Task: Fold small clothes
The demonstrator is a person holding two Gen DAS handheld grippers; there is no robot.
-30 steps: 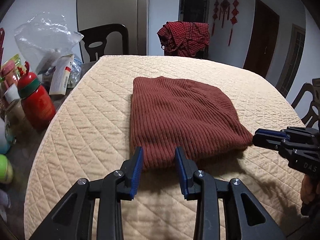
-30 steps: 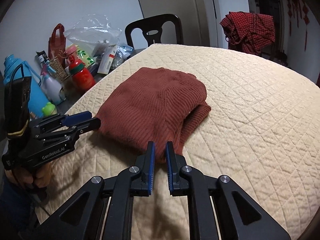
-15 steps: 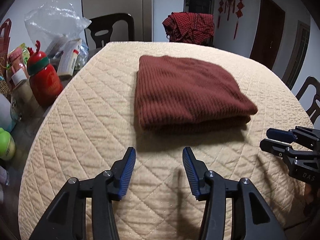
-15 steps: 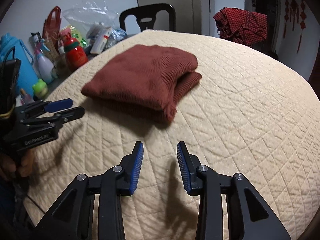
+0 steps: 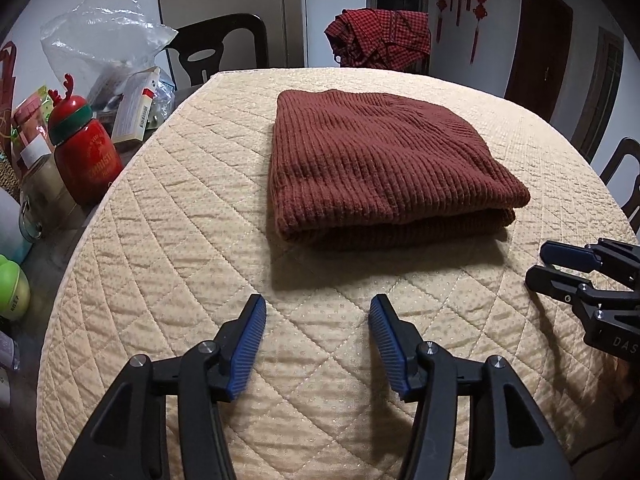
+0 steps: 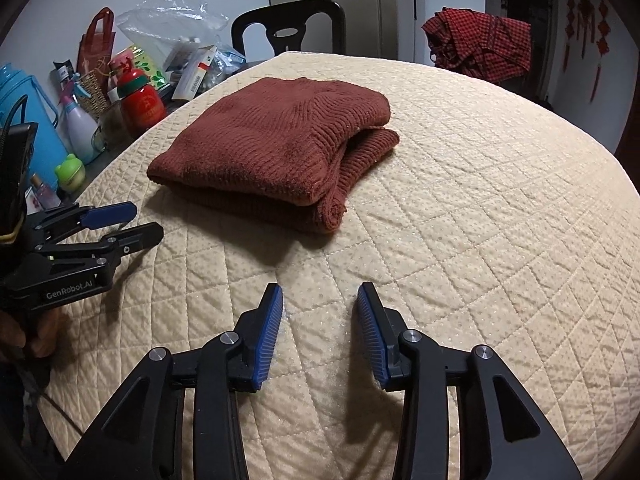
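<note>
Quilted cloth (image 5: 192,264) covers a table on which a sweater (image 5: 376,160) lies folded at the centre, layers stacked so the fold looks finished. At six o'clock the left gripper (image 5: 316,344) is seen spread and opening, nothing between its jaws; the right gripper (image 6: 320,332), likewise empty and opening, sits alongside. Bottles (image 5: 86,156) are crowded at nine o'clock, leaving room.
</note>
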